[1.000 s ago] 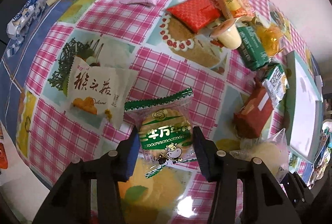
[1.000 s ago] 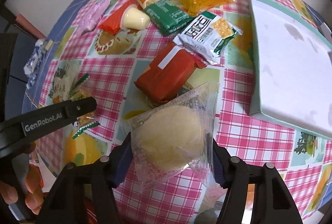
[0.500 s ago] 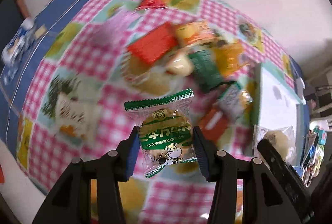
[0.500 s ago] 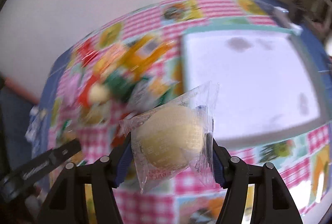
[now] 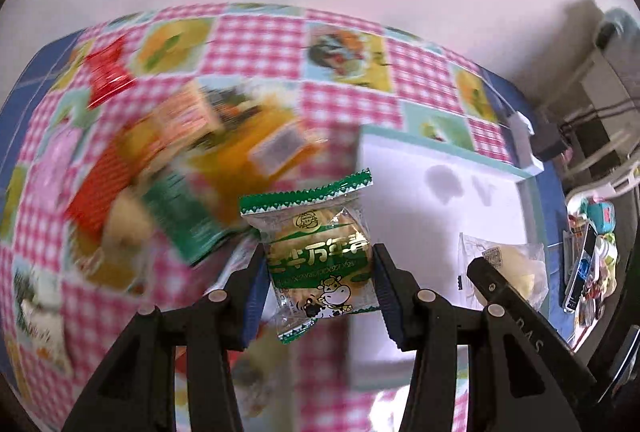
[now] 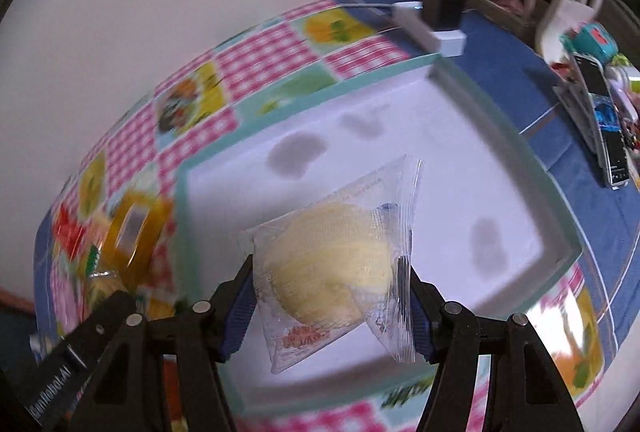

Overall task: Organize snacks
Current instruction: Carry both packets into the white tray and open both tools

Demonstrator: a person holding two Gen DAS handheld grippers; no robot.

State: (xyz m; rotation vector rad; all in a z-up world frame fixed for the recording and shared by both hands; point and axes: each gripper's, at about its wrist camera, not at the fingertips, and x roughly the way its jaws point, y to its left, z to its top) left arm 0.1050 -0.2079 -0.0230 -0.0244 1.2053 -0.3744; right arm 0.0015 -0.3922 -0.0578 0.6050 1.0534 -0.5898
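A second before, both packets sat low over the cloth; now I had lifted them and swung right. My right tongs (image 6: 326, 296), clamped on the cake (image 6: 328, 264), hung over the white tray (image 6: 460, 168). My left tongs (image 5: 320, 272), clamped on the green biscuit (image 5: 320, 252), had only reached the tray's near edge. Both seemed ready to drop in, cake first.
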